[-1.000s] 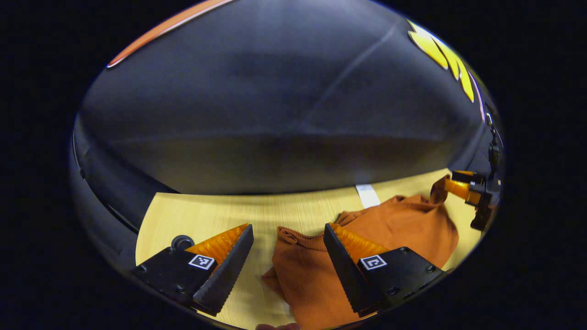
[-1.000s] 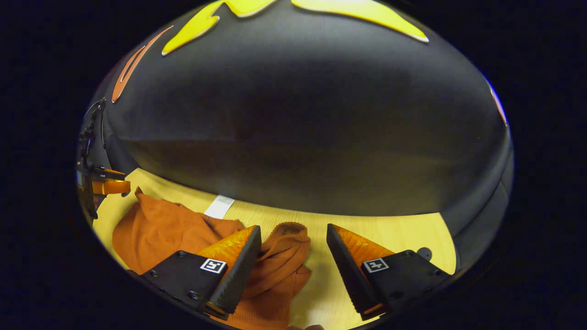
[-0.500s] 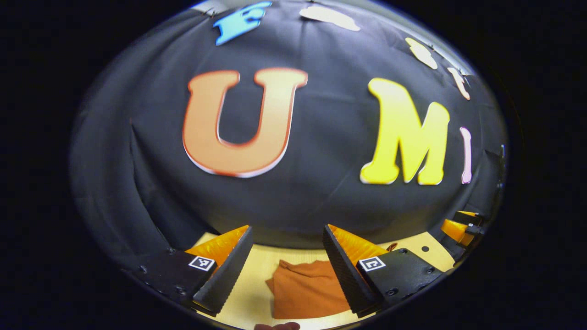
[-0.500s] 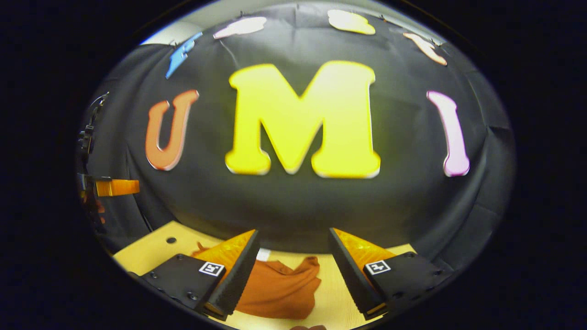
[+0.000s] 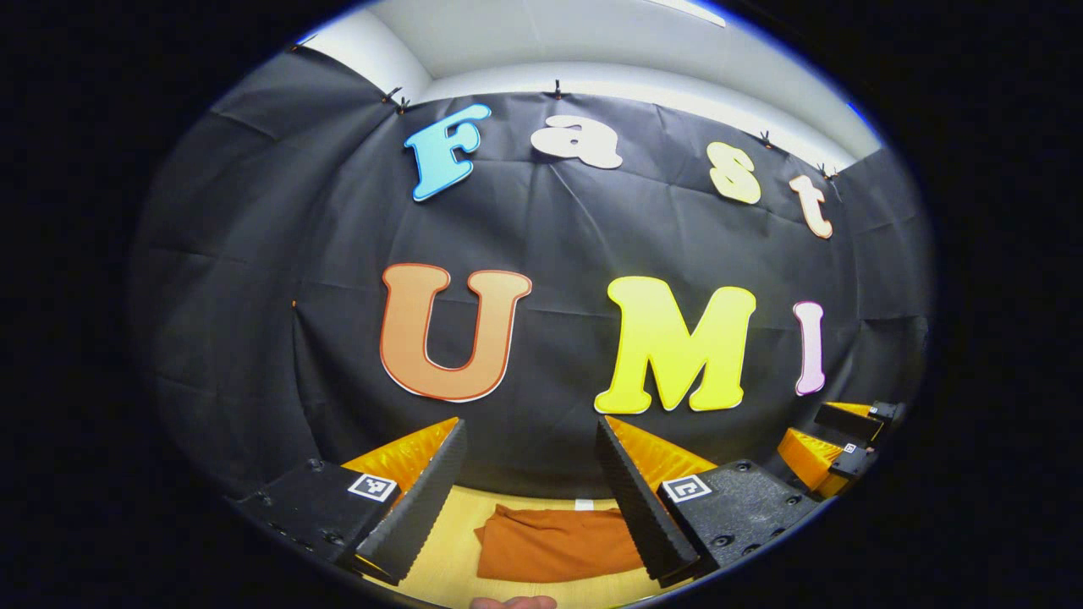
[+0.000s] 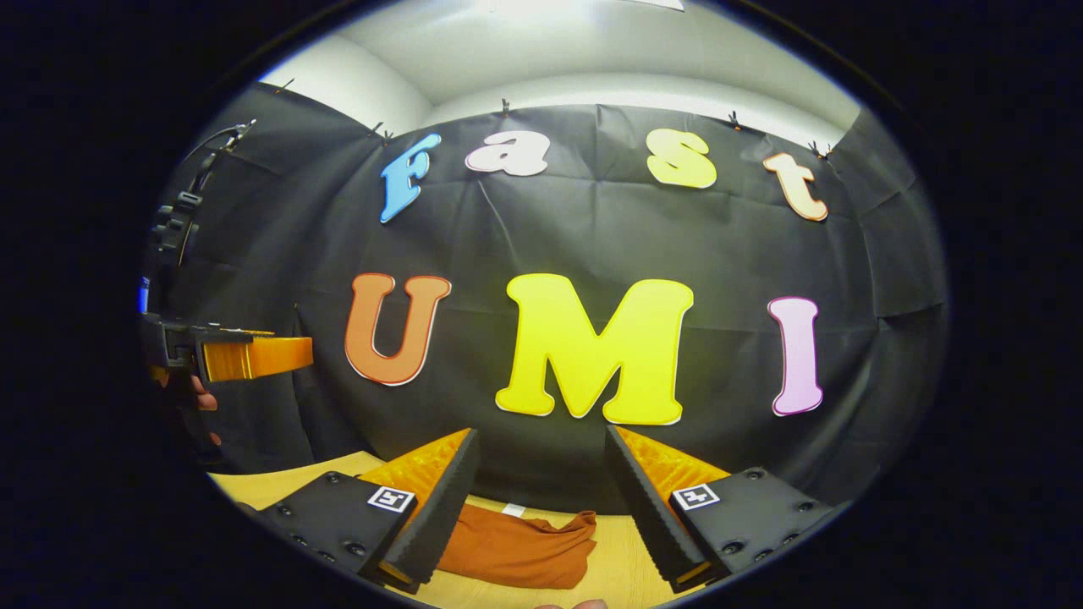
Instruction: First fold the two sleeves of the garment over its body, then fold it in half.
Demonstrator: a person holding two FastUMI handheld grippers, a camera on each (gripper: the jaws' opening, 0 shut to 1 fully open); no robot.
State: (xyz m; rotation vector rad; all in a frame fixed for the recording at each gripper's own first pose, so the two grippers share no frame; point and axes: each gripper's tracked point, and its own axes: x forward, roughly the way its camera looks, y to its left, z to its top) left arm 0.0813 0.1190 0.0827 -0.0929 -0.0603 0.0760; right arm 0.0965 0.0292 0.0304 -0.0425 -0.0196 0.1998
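Both grippers, left gripper [image 5: 529, 486] and right gripper [image 6: 541, 495], hang wide-jawed and empty above the garment [image 5: 558, 554], whose loose bundle may slump open unheld.

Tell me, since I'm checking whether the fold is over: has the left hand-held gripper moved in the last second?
Yes. The left hand-held gripper has risen and pulled back, open: the orange garment on the wooden table now sits smaller and lower between its fingers.

The garment [image 5: 554, 541] is lying folded on the bench [image 5: 448, 550], before the booth wall. In both views it is being seen low between the spread jaws, untouched.
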